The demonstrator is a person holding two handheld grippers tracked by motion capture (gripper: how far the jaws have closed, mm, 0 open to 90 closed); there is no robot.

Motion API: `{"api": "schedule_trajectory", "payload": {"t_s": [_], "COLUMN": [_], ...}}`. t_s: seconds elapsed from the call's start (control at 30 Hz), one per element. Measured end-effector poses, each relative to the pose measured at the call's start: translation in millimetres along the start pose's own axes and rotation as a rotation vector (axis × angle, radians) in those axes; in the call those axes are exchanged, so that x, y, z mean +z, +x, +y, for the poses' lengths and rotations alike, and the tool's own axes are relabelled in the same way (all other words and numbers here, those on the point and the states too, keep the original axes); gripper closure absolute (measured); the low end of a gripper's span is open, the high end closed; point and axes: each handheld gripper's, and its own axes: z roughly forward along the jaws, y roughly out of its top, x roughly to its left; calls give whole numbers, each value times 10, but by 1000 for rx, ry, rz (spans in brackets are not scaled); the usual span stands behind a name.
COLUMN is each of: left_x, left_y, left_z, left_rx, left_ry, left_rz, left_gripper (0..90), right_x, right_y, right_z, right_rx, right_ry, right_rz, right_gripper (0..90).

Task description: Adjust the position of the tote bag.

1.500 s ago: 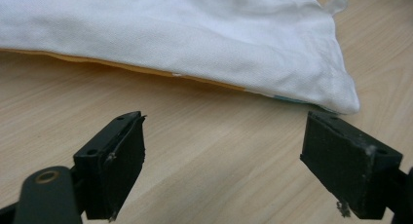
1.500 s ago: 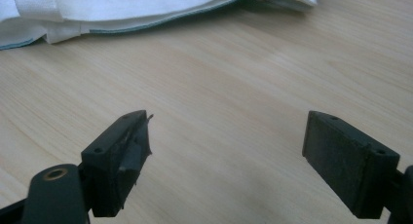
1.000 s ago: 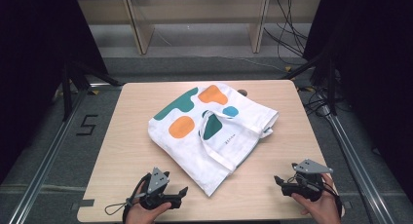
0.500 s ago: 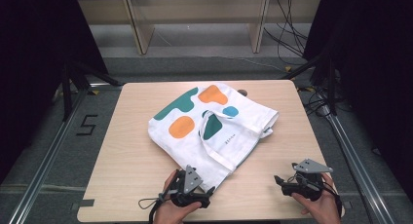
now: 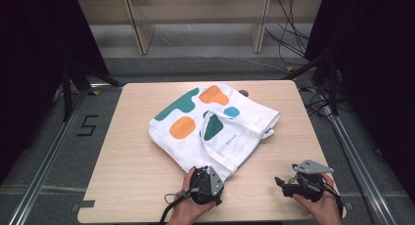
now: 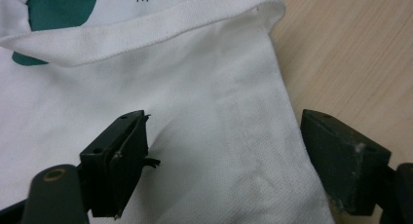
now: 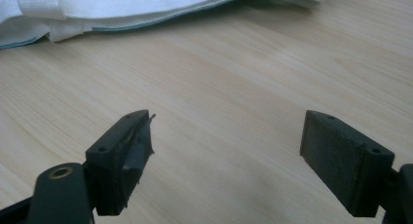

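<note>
A white tote bag [image 5: 210,124] printed with green, orange and blue shapes lies flat on the wooden table [image 5: 132,171], its handles folded across it. My left gripper [image 5: 205,182] is at the bag's near corner, open, with its jaws straddling the white fabric [image 6: 219,136] near the hem. My right gripper [image 5: 285,185] rests open over bare wood at the near right, apart from the bag; the bag's edge [image 7: 146,12] lies well ahead of its jaws.
The table's front edge [image 5: 205,220] runs just behind both hands. Black metal frame rails [image 5: 44,161] flank the table on both sides. Beyond the far edge stand a wooden shelf [image 5: 195,19] and loose cables [image 5: 293,34] on the floor.
My left gripper has moved right along the near edge, from the bare wood at the left to the bag's near corner. The right gripper has stayed in place.
</note>
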Motion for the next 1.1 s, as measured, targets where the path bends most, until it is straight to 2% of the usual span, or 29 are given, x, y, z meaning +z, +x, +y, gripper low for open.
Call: {"api": "schedule_trajectory", "payload": {"t_s": [0.1,0.13,0.17,0.23,0.27,0.3,0.37,0.4,0.43,0.47,0.53,0.6,0.67,0.73,0.77,0.8,0.83,0.87,0.9,0.93,0.97,1.03,1.07,1.1], "left_x": [-33,-44,-55,-96,-133,-169,-224,-224,-258,-258,-290,-313,-355,-397,-425,-425,-475,-485,-514,-521,-541,-578,-590,-603], "left_y": [33,41,47,86,118,147,219,219,318,318,435,474,574,643,684,684,769,812,851,886,917,991,1034,1070], "left_z": [-21,-38,-57,-92,-113,-138,-195,-195,-264,-264,-350,-372,-464,-538,-570,-570,-628,-660,-678,-707,-731,-773,-797,-822], "left_rx": [-3,-2,-10,-20,-18,-25,-20,-20,-28,-28,-47,-47,-48,-58,-64,-64,-81,-94,-99,-98,-104,-125,-139,-161], "left_ry": [3,4,-3,-3,-1,1,-2,-2,-23,-23,-25,-14,-13,2,13,13,20,10,35,35,41,42,38,38], "left_rz": [-10,-8,-10,-20,-22,-27,-29,-29,-43,-43,-37,-32,-13,1,7,7,19,22,29,43,46,51,62,68], "left_gripper": [260,275,289,334,368,422,495,532,564,593,634,655,663,669,671,673,674,675,677,678,680,681,682,683], "right_x": [-1,-3,-4,-6,-15,-3,-1,9,1,1,5,5,5,6,-5,-5,-2,8,-1,12,20,4,16,15], "right_y": [-5,7,-3,-4,16,-13,-19,-16,-12,-17,-29,-20,-9,-28,-12,-12,-4,-19,-6,-21,-16,7,-3,10], "right_z": [-5,-7,-4,-7,-11,-16,-16,-20,-23,-14,-13,-16,-24,-17,-15,-15,-20,-23,-16,-22,-25,-15,-16,-6], "right_rx": [-5,12,-2,2,35,-5,-11,2,7,13,-2,7,8,-3,21,21,27,7,26,-3,-7,10,-10,3], "right_ry": [0,-1,-8,-7,4,-9,-8,3,0,17,20,18,-3,18,20,20,6,0,7,6,-1,12,1,12], "right_rz": [-2,-2,-6,-1,-1,-6,-7,16,8,30,28,26,9,25,26,26,0,-1,3,8,12,1,1,13], "right_gripper": [203,203,203,204,205,205,207,207,208,208,209,210,212,213,213,213,214,218,229,247,258,262,269,276]}}
